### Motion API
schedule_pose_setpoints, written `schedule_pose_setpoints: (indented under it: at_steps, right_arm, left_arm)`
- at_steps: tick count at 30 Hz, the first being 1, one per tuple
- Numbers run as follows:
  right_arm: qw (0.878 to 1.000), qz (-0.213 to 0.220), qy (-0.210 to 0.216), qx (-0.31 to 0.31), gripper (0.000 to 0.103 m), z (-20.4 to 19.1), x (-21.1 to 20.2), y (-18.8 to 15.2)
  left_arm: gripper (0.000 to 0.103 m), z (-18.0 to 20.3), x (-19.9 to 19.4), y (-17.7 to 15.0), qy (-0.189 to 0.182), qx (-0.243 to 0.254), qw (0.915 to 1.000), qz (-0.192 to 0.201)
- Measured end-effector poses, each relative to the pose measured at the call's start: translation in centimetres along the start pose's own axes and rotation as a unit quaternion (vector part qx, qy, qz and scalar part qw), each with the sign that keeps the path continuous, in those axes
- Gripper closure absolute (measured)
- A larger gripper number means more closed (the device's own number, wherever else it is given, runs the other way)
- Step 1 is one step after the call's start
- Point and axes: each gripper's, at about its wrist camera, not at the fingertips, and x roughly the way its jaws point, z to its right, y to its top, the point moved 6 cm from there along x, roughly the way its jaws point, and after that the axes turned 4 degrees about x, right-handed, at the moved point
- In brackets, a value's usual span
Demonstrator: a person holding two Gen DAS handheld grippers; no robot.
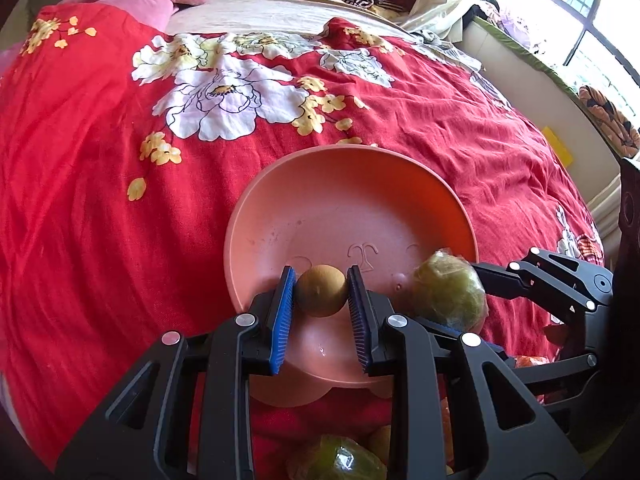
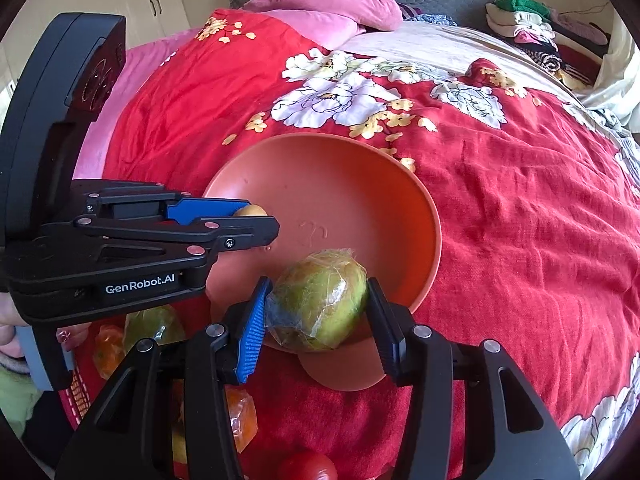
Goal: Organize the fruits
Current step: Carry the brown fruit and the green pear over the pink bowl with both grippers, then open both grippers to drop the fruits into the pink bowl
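A salmon-pink bowl (image 1: 340, 184) (image 2: 320, 168) sits on the red flowered bedspread (image 1: 80, 200). My left gripper (image 1: 321, 276) (image 2: 260, 216) is shut on a small round brown fruit (image 1: 321, 292) (image 2: 251, 211) and holds it just above the bowl's floor. My right gripper (image 2: 318, 284) (image 1: 468, 300) grips a green fruit wrapped in clear plastic (image 2: 320, 304) (image 1: 448, 296) at the bowl's near rim. Both of its pads touch the fruit's sides. The two grippers are side by side, close together.
More fruit lies on the bedspread close below the grippers: a wrapped green one (image 1: 340, 460), wrapped orange ones (image 2: 240, 416) and a red one (image 2: 308, 466). Pink pillows (image 2: 320, 0) and a pile of clothes (image 2: 528, 28) lie at the far end of the bed.
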Motion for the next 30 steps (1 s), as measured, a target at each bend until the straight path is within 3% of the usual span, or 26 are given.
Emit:
schedule_pose_setpoints:
  at_steps: [18, 20, 22, 30]
  right_arm:
    - [1.0, 0.022, -0.02, 0.009, 0.034, 0.2, -1.6, 0.1]
    - [0.999, 0.023, -0.022, 0.01, 0.033, 0.3, -1.7, 0.0]
    - [0.999, 0.026, -0.02, 0.01, 0.031, 0.2, -1.8, 0.1]
    - [0.999, 0.036, -0.026, 0.018, 0.018, 0.3, -2.6, 0.1]
  left_arm:
    - [0.08, -0.1, -0.3, 0.0, 0.001, -0.007, 1.0, 0.002]
    - [0.077, -0.1, -0.5, 0.0, 0.001, -0.009, 1.0, 0.004]
    - [0.067, 0.1, -0.7, 0.1, -0.003, -0.009, 0.9999, 0.004]
    - [0.057, 0.4, -1.9, 0.5, -0.008, -0.012, 0.9998, 0.015]
